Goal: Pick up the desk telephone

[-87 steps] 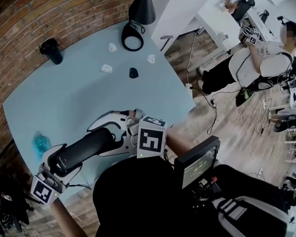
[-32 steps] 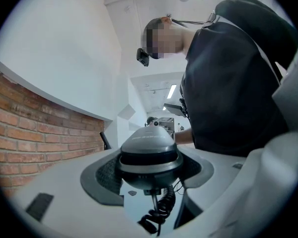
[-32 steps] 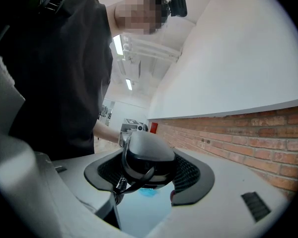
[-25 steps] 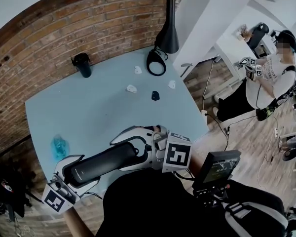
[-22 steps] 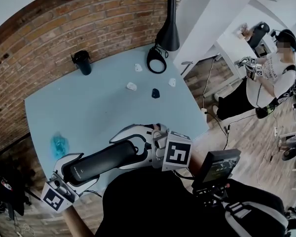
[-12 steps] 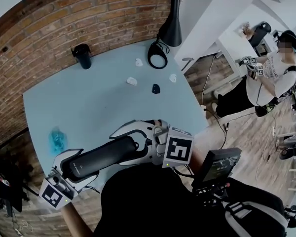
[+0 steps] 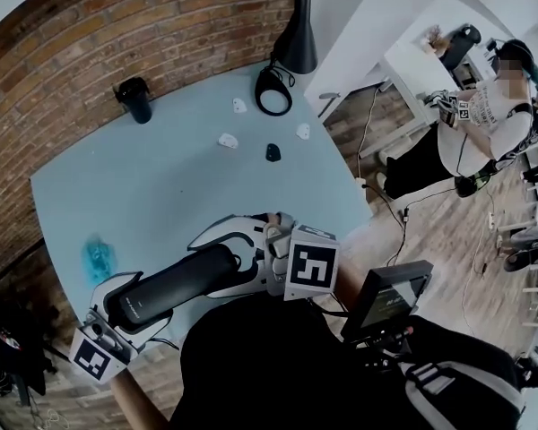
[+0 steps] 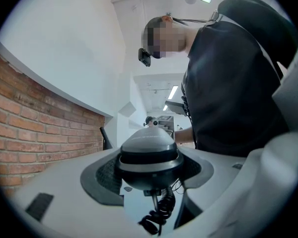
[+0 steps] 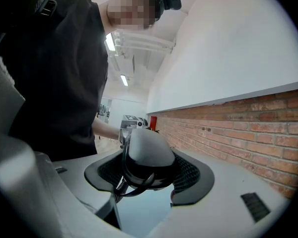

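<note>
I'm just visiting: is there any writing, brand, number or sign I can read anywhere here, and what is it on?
No text here can be read clearly.
Black handset: faint pale print near one end, too small to read.
Small screen: too dim and blurred to read.
Marker cubes: black-and-white square patterns, no letters.

lab-like office, brick wall (image 7: 152,25), white desk (image 7: 408,68)

Bright, even light (fisheye-warped edges)
</note>
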Motion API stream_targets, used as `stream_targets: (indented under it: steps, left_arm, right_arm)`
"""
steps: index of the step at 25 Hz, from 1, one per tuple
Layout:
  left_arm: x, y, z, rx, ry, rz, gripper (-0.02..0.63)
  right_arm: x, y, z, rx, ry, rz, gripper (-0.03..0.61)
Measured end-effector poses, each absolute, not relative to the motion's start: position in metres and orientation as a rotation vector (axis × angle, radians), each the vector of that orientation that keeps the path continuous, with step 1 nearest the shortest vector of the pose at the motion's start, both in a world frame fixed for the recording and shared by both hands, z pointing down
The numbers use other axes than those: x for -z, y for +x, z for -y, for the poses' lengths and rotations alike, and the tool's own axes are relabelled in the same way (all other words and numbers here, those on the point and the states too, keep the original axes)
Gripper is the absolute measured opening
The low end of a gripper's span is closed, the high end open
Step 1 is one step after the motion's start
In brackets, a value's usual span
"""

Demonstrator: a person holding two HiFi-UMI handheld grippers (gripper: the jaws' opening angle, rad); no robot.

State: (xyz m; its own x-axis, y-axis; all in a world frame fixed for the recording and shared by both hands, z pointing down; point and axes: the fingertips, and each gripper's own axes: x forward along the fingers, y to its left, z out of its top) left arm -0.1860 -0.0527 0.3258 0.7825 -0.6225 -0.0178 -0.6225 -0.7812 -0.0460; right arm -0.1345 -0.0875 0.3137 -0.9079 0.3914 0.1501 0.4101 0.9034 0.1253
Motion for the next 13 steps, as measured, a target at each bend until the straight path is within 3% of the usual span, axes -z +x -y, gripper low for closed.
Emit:
stream_targets:
  steps: [13]
  left_arm:
    - [-0.3349, -0.1912, 0.0508, -0.025, -2.941, -1.016, 0.313]
  right_arm:
    - [-0.3184, -0.1420, 0.0853, 0.238, -0.640, 2.931, 0.281]
